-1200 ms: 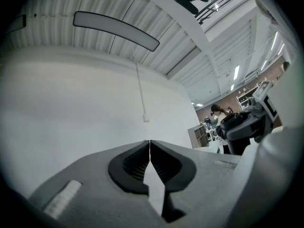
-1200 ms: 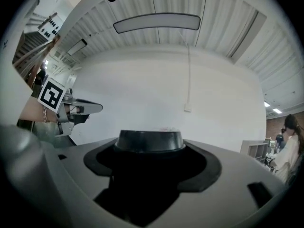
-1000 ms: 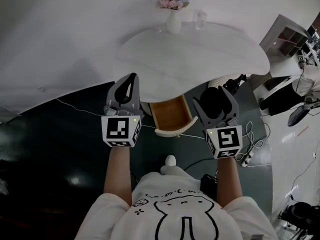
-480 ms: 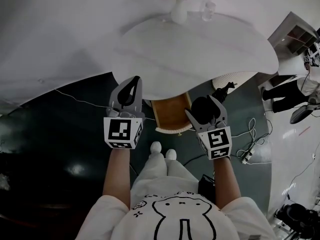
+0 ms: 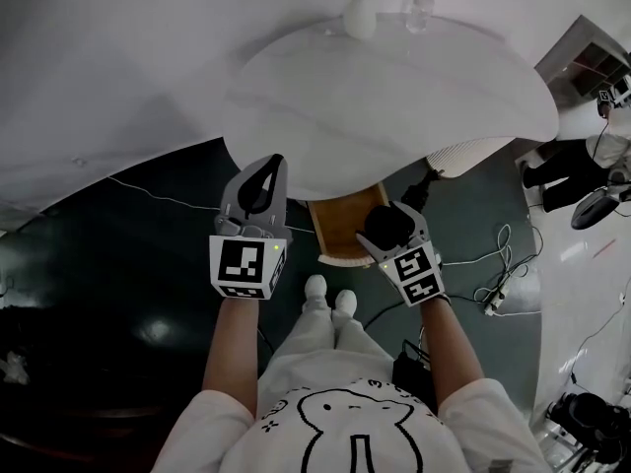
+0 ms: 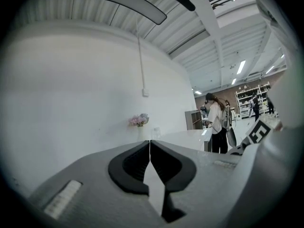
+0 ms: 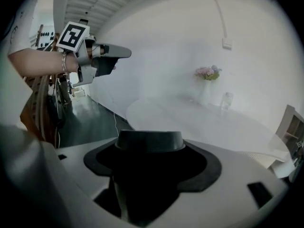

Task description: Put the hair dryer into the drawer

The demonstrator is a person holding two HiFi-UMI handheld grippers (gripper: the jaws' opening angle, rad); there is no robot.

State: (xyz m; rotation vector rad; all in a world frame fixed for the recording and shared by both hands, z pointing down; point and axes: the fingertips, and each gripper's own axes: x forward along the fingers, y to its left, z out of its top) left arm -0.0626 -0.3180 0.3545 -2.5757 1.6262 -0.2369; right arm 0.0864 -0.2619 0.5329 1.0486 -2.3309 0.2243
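The black hair dryer [image 5: 385, 226] is clamped between the jaws of my right gripper [image 5: 391, 221], which is shut on it. It hangs at the right front corner of the open wooden drawer [image 5: 342, 223] under the white table [image 5: 394, 87]. In the right gripper view the dryer's round barrel [image 7: 149, 148] fills the space between the jaws. My left gripper [image 5: 260, 191] is shut with nothing in it, held just left of the drawer by the table edge. Its pads [image 6: 142, 163] meet in the left gripper view.
A vase of flowers [image 5: 360, 8] and a glass [image 5: 422, 13] stand at the table's far edge. Cables and a power strip [image 5: 496, 294] lie on the floor at the right. A person [image 5: 567, 166] and a shelf [image 5: 592, 62] are at the far right. My feet [image 5: 330, 296] stand below the drawer front.
My right gripper has carried the hair dryer left and nearer, from beside the drawer to its right front corner. The left gripper has stayed shut and almost still.
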